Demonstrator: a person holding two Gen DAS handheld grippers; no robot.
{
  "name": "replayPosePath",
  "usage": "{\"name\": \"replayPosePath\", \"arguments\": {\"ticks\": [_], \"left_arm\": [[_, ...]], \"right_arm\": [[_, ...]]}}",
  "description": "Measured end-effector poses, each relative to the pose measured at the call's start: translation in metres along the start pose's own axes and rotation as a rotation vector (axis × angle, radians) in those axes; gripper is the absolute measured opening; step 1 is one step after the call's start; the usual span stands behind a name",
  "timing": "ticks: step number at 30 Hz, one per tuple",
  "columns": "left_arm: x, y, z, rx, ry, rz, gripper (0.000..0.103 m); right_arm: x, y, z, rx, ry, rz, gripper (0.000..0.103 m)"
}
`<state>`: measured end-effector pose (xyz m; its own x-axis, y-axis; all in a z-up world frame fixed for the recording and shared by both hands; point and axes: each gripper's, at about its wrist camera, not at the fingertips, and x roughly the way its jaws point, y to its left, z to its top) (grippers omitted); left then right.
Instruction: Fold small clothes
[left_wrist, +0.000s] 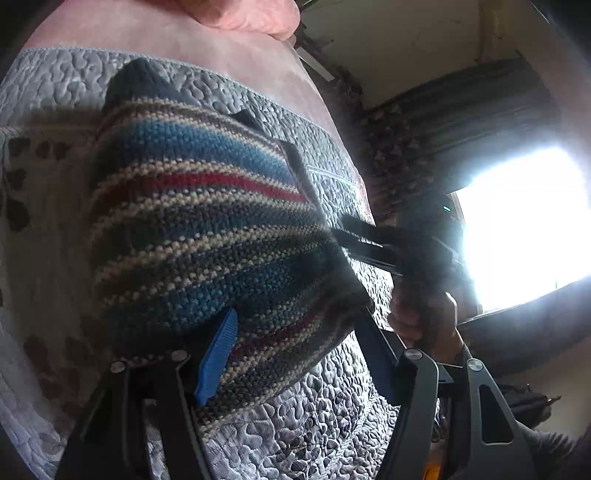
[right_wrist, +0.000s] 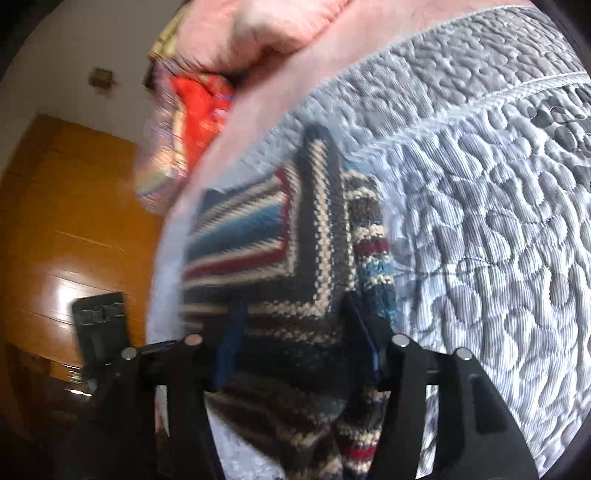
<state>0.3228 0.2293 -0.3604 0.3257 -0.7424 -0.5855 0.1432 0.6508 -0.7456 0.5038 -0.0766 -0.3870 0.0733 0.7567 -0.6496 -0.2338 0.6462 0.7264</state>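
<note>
Left wrist view. A grey quilted bedspread (left_wrist: 295, 424) with a pebble-stitch pattern covers a bed; beyond its stitched far edge lies a pink sheet (left_wrist: 229, 48) and a salmon pillow (left_wrist: 251, 14). A paler cloth with dark spots (left_wrist: 40, 229) lies at left. To the right the bed edge drops away toward a bright window (left_wrist: 524, 221) with a dark curtain (left_wrist: 461, 122) beside it. The striped knit sweater (left_wrist: 192, 221), banded blue, red, cream and grey, fills the centre, bunched and raised above the bedspread. The left gripper (left_wrist: 295, 354) has its fingers set apart, the blue pad (left_wrist: 218, 354) lying against the knit and the other finger at the garment's right edge; the fabric sits between them. The right gripper (left_wrist: 354, 236) reaches in from the right to the sweater's edge, held by a hand (left_wrist: 424, 317); its jaw state cannot be told from here.

Right wrist view (motion-blurred). The same bedspread (right_wrist: 480, 221) spreads right and upward, open and uncluttered; its edge runs diagonally at upper left, with the pink sheet (right_wrist: 258, 110) and pillow (right_wrist: 266, 33) beyond. Past the bed stand an orange-brown wooden cabinet (right_wrist: 74, 221) and a red item (right_wrist: 199, 110). The sweater (right_wrist: 280, 258) lies partly folded, a sleeve (right_wrist: 373, 251) along its right side. The right gripper (right_wrist: 295, 350) straddles the near hem, fingers apart with knit between them.
</note>
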Motion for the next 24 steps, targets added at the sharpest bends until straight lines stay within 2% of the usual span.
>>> {"name": "replayPosePath", "arguments": {"ticks": [1,4,6,7,8,9,10,12,14,16,18,19,20,23,24], "left_arm": [[0.001,-0.001,-0.001,0.003,0.004,0.005,0.066],[0.008,-0.001,-0.004,0.019,0.027,0.016,0.066],[0.017,0.001,-0.008,0.014,0.054,0.034,0.061],[0.024,0.0,-0.01,0.019,0.081,0.066,0.059],[0.023,-0.003,-0.01,0.016,0.086,0.067,0.059],[0.02,-0.007,-0.009,0.003,0.087,0.044,0.059],[0.011,-0.013,-0.004,0.003,0.074,0.003,0.059],[-0.011,-0.025,0.012,0.035,0.01,-0.023,0.059],[-0.027,-0.025,0.031,0.023,-0.051,-0.036,0.06],[-0.037,-0.018,0.055,-0.019,-0.1,-0.049,0.06],[-0.036,-0.009,0.072,-0.042,-0.103,-0.043,0.06],[-0.029,0.0,0.08,-0.06,-0.087,-0.015,0.06],[-0.022,0.006,0.083,-0.069,-0.066,0.0,0.06],[0.007,0.024,0.089,-0.067,0.012,0.084,0.058],[0.015,0.03,0.088,-0.067,0.026,0.098,0.053]], "right_arm": [[-0.001,0.006,0.0,-0.027,-0.004,-0.002,0.015],[-0.019,0.004,-0.005,-0.066,-0.098,0.005,0.01],[-0.011,-0.021,-0.007,0.005,-0.088,-0.051,0.01],[-0.005,-0.028,-0.011,0.019,-0.068,-0.072,0.011],[-0.002,-0.028,-0.012,0.007,-0.06,-0.08,0.012],[-0.004,-0.024,-0.011,0.008,-0.063,-0.053,0.013],[-0.01,-0.019,-0.007,0.014,-0.073,-0.001,0.019],[-0.015,-0.007,0.006,-0.001,-0.114,0.029,0.03],[-0.019,-0.004,0.02,0.013,-0.143,0.024,0.047],[-0.003,0.0,0.04,0.027,-0.115,0.017,0.052],[0.012,-0.001,0.053,0.039,-0.075,-0.031,0.053],[0.017,-0.002,0.059,0.029,-0.061,-0.066,0.034],[0.019,0.0,0.061,0.011,-0.056,-0.078,0.008],[0.016,-0.005,0.061,-0.017,-0.106,-0.117,0.008],[0.02,-0.013,0.061,0.003,-0.106,-0.143,0.008]]}}
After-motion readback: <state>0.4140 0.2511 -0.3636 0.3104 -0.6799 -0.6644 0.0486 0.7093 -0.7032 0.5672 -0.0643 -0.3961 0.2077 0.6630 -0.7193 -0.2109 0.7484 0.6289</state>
